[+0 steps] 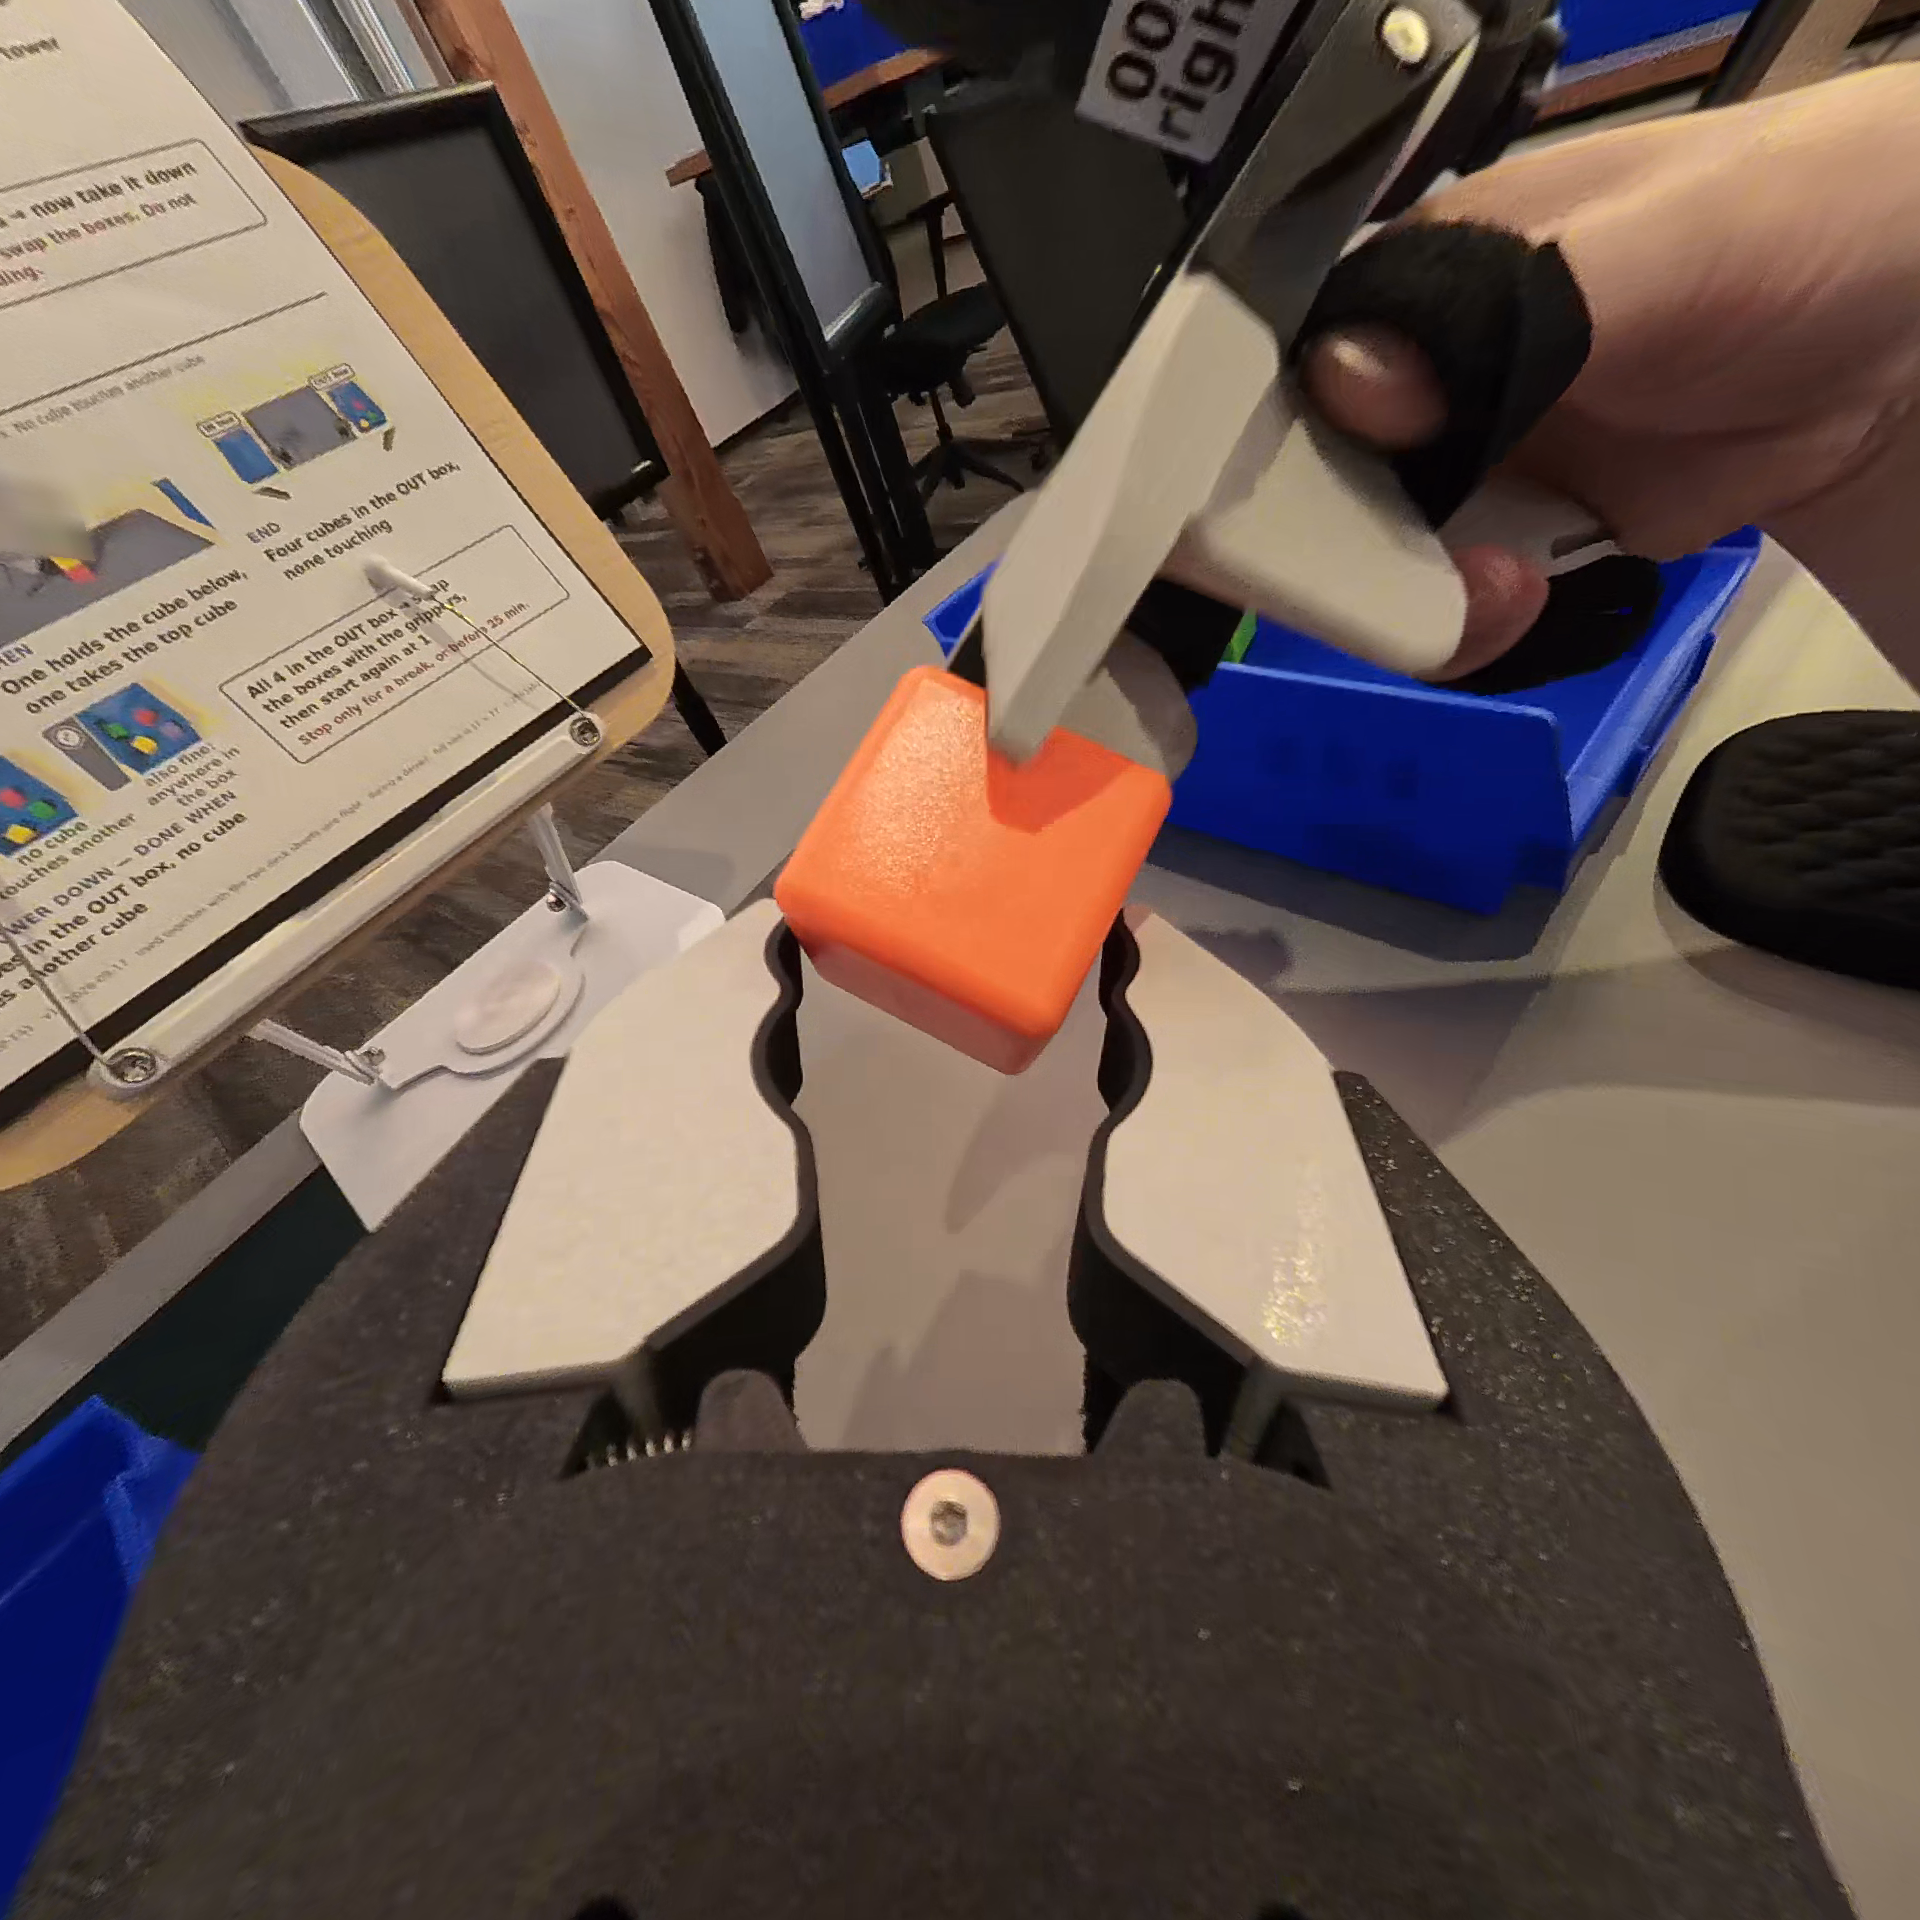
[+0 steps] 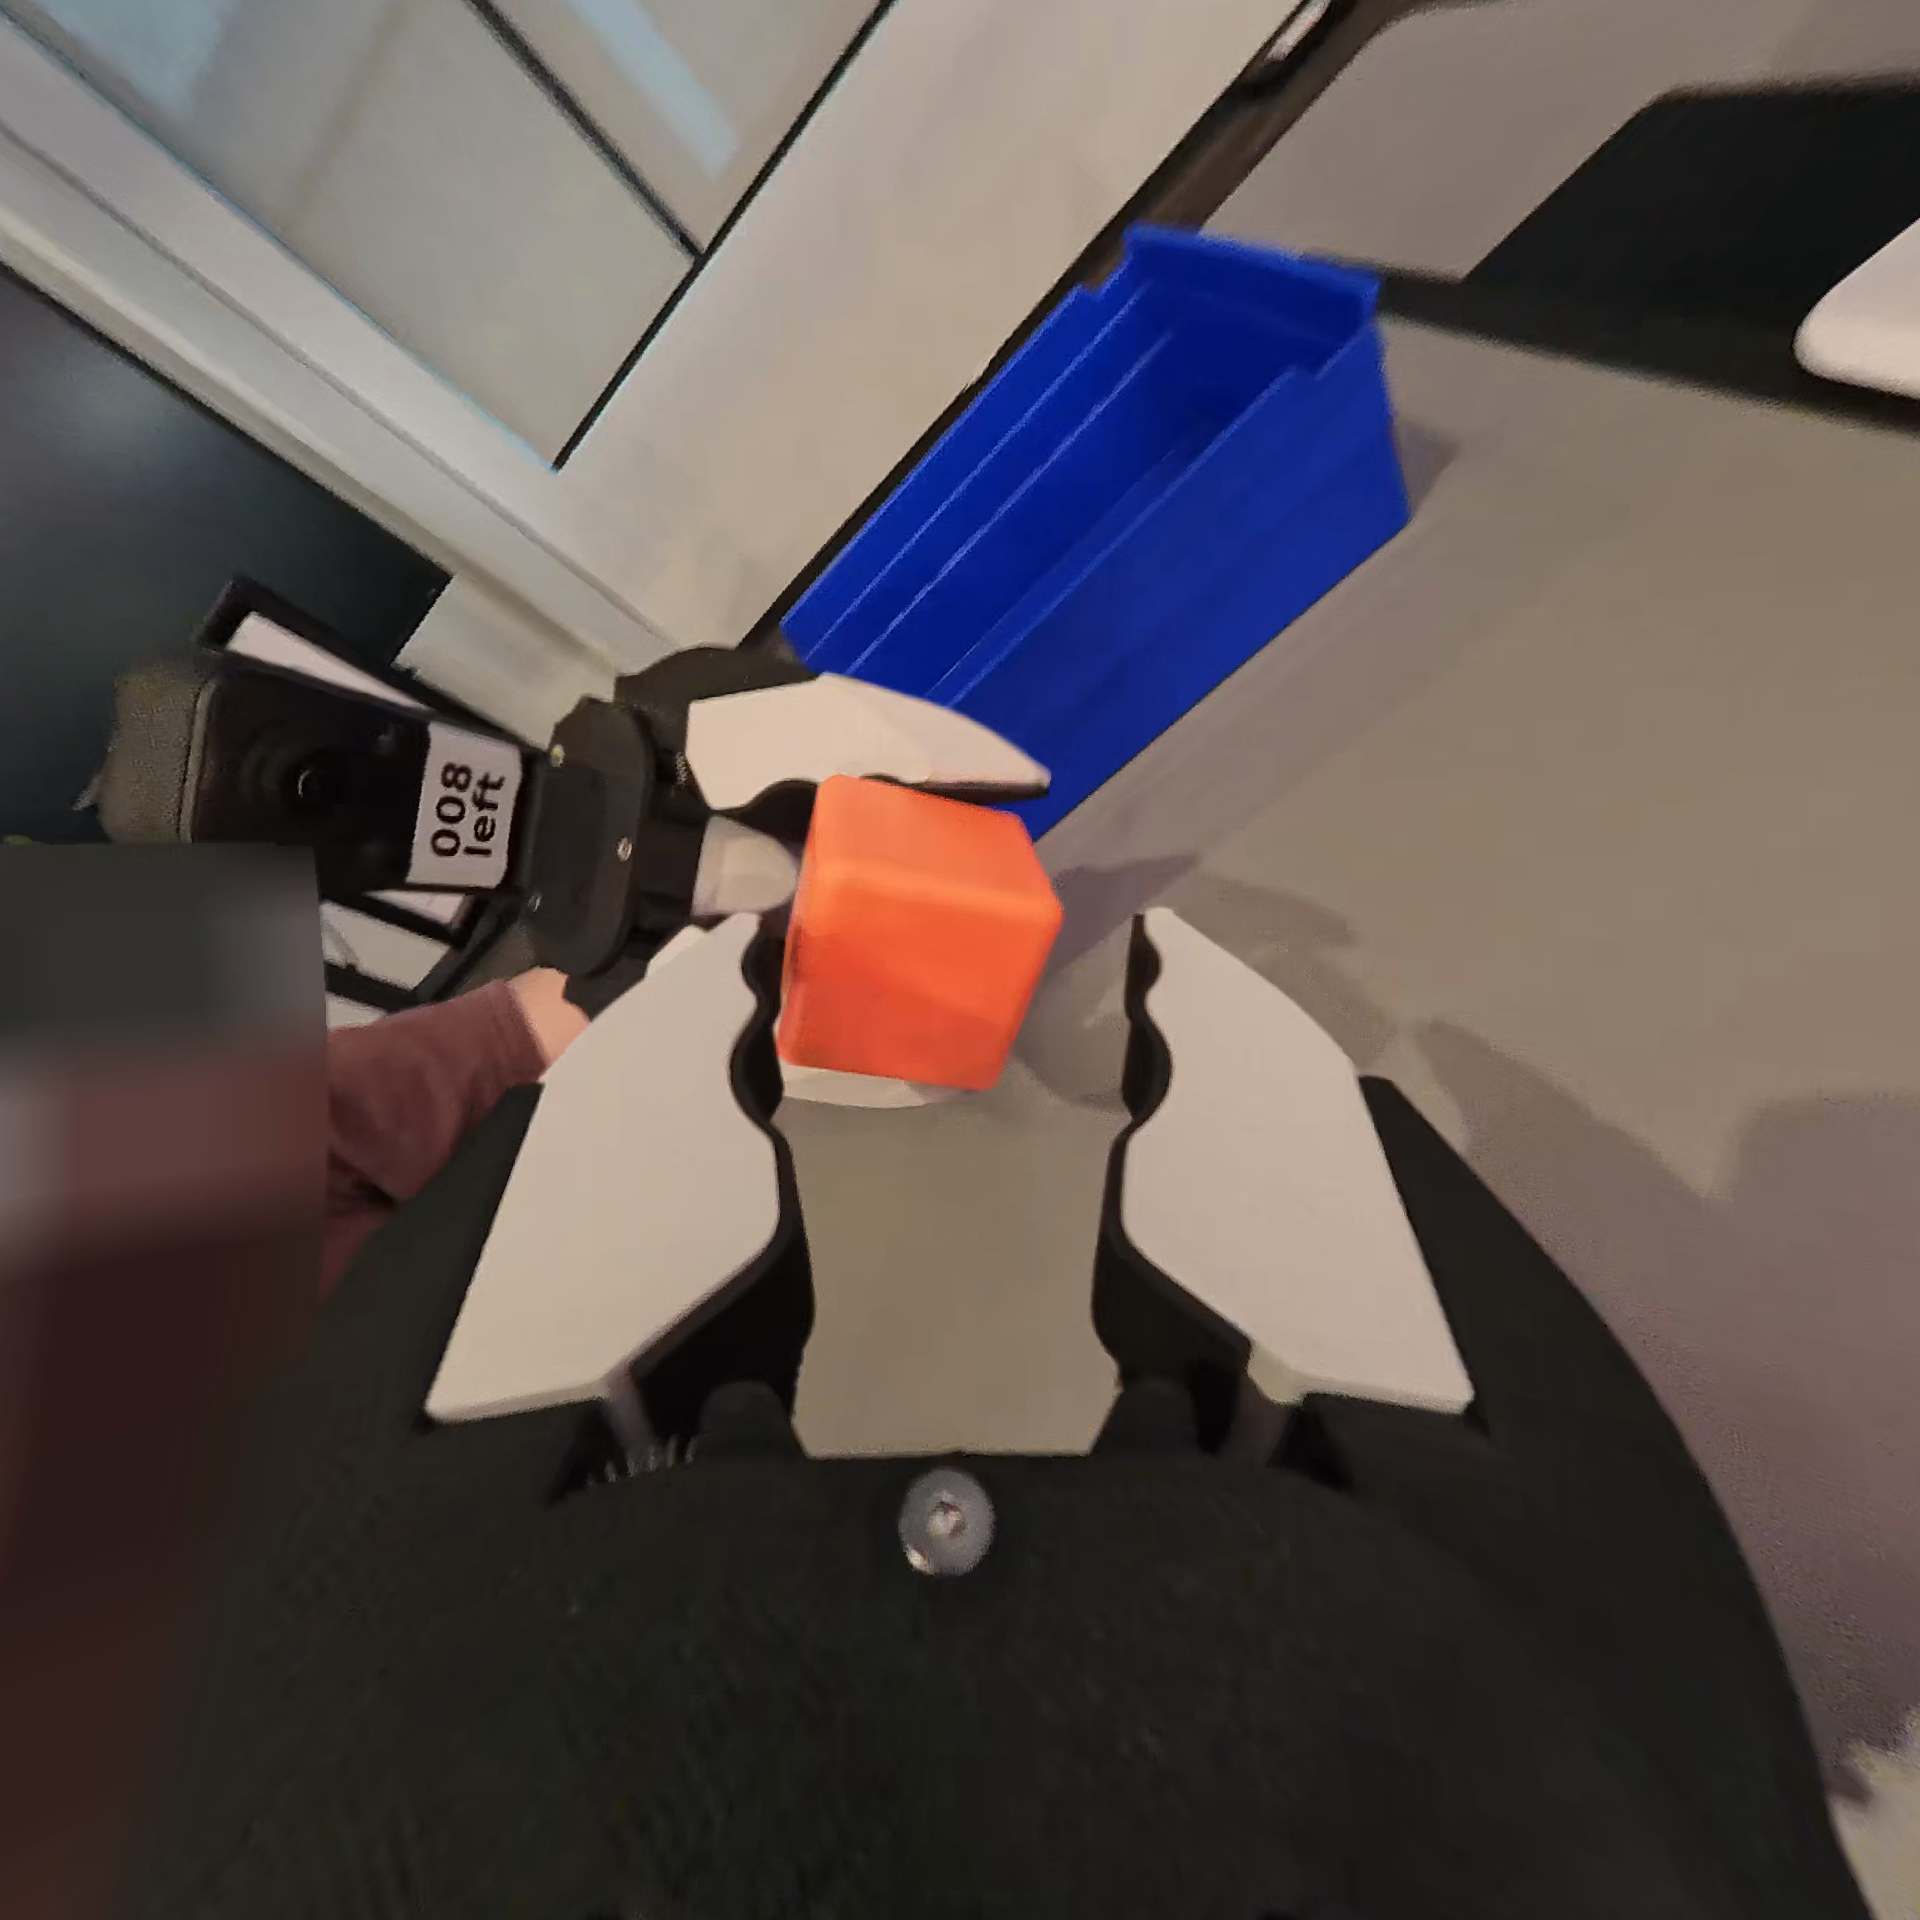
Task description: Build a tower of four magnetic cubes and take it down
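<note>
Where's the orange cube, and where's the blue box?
orange cube (image 1: 966, 862): left wrist view, on its top face.
blue box (image 2: 1340, 468): right wrist view, on its outer side wall.

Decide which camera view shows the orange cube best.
Left wrist view: the orange cube is sharp, though a finger of the right tool covers one corner. Right wrist view shows it blurred.

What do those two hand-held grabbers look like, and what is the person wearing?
Each gripper, left and right, has a rough black body with a centre screw, plus two pale grey flat fingers with wavy black inner edges. Each carries a white label. A black strap wraps one hand; the other arm shows a maroon sleeve.
</note>
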`<state>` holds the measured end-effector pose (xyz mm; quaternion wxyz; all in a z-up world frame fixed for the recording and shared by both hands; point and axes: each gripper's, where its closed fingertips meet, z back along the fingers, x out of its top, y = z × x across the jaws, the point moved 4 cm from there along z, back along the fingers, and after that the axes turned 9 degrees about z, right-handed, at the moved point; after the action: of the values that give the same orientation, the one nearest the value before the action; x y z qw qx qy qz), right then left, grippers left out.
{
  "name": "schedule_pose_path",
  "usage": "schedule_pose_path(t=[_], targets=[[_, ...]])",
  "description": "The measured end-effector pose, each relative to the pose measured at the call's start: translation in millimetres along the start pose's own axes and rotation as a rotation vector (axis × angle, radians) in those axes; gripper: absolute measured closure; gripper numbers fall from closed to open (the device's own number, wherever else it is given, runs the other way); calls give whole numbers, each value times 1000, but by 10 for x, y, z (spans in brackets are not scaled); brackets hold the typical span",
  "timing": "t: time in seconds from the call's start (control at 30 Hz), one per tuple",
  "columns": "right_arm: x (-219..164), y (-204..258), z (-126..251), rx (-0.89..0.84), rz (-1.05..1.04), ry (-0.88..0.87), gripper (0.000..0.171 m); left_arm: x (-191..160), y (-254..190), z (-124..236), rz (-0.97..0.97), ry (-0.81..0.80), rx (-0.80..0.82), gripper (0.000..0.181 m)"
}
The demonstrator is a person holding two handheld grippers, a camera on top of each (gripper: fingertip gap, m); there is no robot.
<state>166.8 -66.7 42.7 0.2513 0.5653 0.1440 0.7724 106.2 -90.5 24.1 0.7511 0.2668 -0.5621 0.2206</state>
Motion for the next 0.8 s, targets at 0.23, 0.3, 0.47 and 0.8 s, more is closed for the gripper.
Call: schedule_pose_path(t=[0.23, 0.3, 0.47, 0.8], targets=[[-71, -24, 86, 0, 59, 99, 122, -77, -53, -54, -38, 44, 27, 124], [-96, -86, 337, -137, 135, 169, 122, -86, -90, -61, -39, 64, 17, 118], [-607, -511, 1645, -742, 167, 541, 123, -92, -75, -71, -17, 95, 9, 122], [-1777, -1185, 2548, -862, -269, 975, 122, -45, -46, -25, 27, 102, -47, 128]])
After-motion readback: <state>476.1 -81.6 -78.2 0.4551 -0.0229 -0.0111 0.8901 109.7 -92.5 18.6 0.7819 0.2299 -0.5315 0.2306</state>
